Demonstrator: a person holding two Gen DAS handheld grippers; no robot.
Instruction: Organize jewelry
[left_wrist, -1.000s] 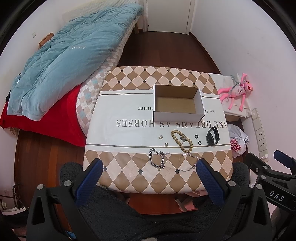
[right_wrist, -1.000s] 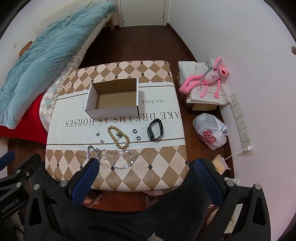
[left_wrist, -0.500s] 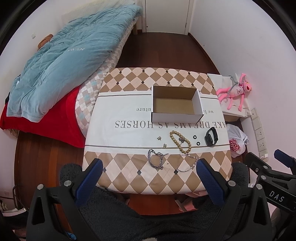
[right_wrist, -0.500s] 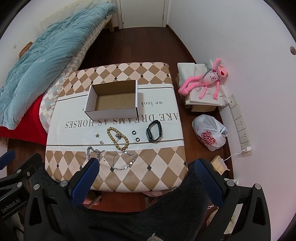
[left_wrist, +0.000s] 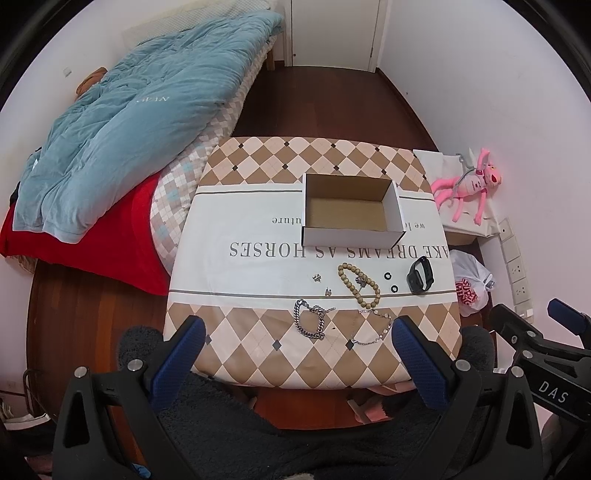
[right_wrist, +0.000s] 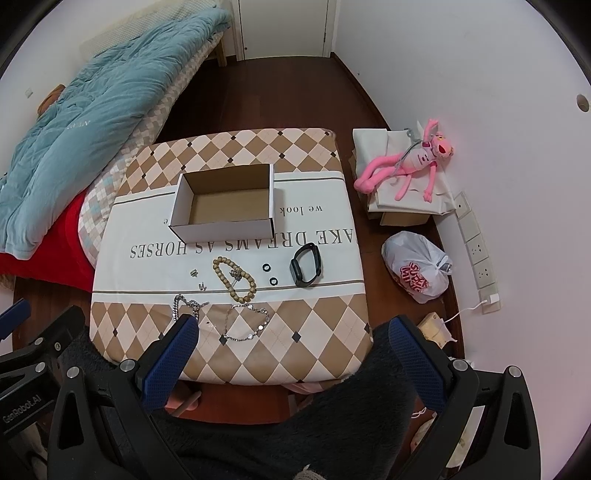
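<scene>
- Silver chain (left_wrist: 309, 322) lies nearest the box (left_wrist: 350, 210)-side jewelry row, ahead of the left gripper (left_wrist: 297, 354); long axis runs toward the box.
- Right gripper (right_wrist: 291, 350) faces the thin bracelet (right_wrist: 246, 320).
- Both jaws gape wide, empty.

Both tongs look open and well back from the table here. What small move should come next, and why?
Probably lower the right tongs toward the thin silver bracelet, the piece nearest them. Both right and left tongs are open and hold nothing, the cardboard box is empty, and every piece still lies on the tablecloth.
</scene>
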